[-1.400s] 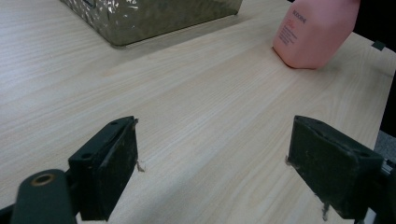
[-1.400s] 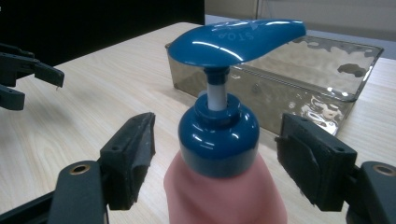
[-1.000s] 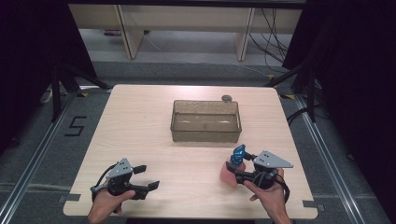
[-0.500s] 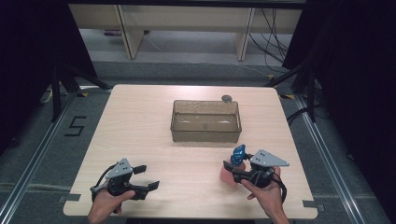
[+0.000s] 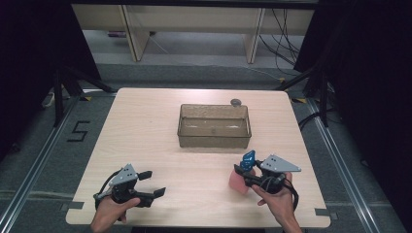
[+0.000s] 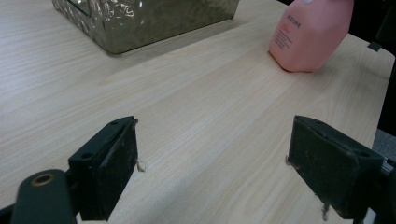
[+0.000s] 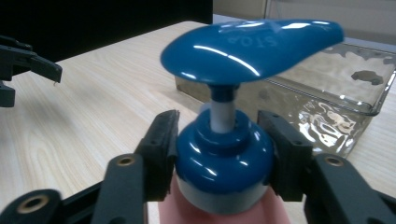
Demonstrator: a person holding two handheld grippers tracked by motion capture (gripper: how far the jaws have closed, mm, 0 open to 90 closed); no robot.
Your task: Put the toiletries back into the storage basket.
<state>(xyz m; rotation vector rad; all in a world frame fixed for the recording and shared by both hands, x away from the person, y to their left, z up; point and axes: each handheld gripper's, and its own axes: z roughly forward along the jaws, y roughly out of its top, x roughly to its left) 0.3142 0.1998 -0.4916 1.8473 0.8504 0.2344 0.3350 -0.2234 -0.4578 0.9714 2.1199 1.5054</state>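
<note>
High view: the pink pump bottle (image 5: 239,181) stands near the counter's (image 5: 145,131) front right, right gripper (image 5: 246,174) at its top.

Left gripper view: left gripper (image 6: 212,168) gapes, empty.

Right gripper view: jaws, just closing, clamp the bottle's blue collar (image 7: 223,151).

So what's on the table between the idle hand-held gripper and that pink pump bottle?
Nothing: bare wood separates the left hand-held gripper from the pink pump bottle, as the left gripper view shows.

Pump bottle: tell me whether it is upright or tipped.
Upright. The pink pump bottle stands on its base on the table, blue pump head on top, with the right gripper shut on its collar.
</note>
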